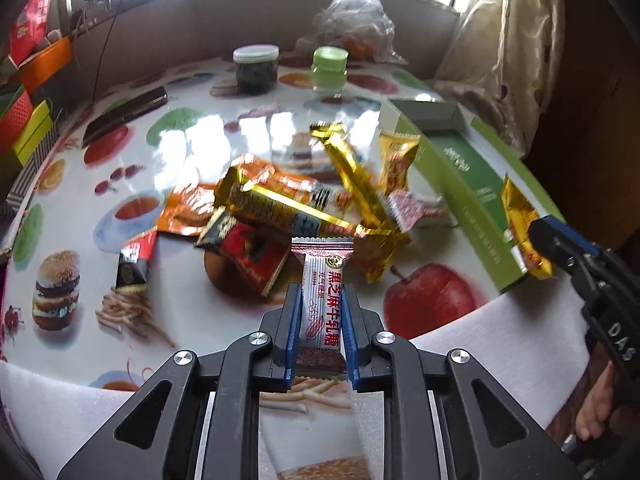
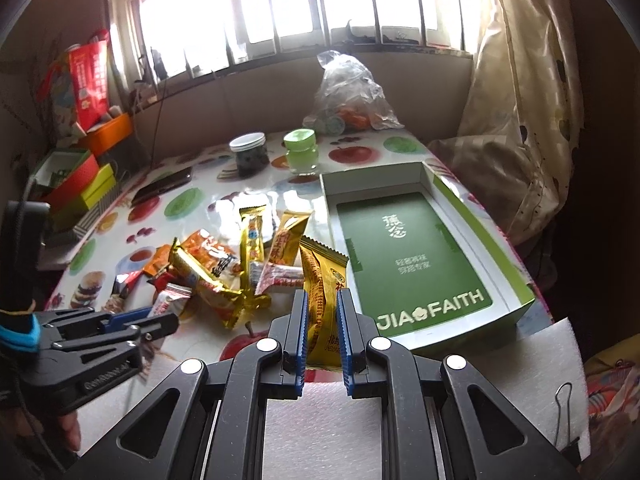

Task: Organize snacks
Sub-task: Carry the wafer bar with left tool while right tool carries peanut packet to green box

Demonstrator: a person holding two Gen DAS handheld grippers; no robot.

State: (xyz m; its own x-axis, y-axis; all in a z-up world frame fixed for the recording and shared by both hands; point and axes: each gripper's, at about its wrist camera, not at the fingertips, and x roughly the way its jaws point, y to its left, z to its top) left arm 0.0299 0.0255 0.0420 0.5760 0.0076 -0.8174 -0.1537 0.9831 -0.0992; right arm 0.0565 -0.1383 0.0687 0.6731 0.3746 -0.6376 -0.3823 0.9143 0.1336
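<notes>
Blue-padded fingers (image 1: 294, 320) of my left gripper (image 1: 320, 304) are clamped on a white sesame nougat packet (image 1: 322, 296) with red and black print, held upright between them just above the near edge of the surface (image 1: 200, 300). On my right gripper (image 2: 322, 320) I see the fingers (image 2: 343, 332) pinching a yellow-gold snack packet (image 2: 320, 292), also upright, with its serrated top edge pointing away from me. That packet hangs just to the left of the open green box (image 2: 400, 264), near its front left corner, not inside it.

Beyond both grippers I see a loose pile of snack packets (image 1: 288, 204) on the fruit-print surface: long gold bars, an orange pouch (image 1: 180, 212), a red-and-black wrapper (image 1: 248, 256) and a small red-and-white one, several overlapping. A dark wrapper with a red end (image 1: 134, 268) lies apart from the pile, to its left.

The green box sits at the right side of the surface; I read "JIA FAITH" on its floor, which holds no snacks that I can see.

Farther back stand a dark jar with a white lid (image 2: 248, 156) and a green-lidded jar (image 2: 301, 152), side by side, with a clear plastic bag (image 2: 348, 96) behind them.
</notes>
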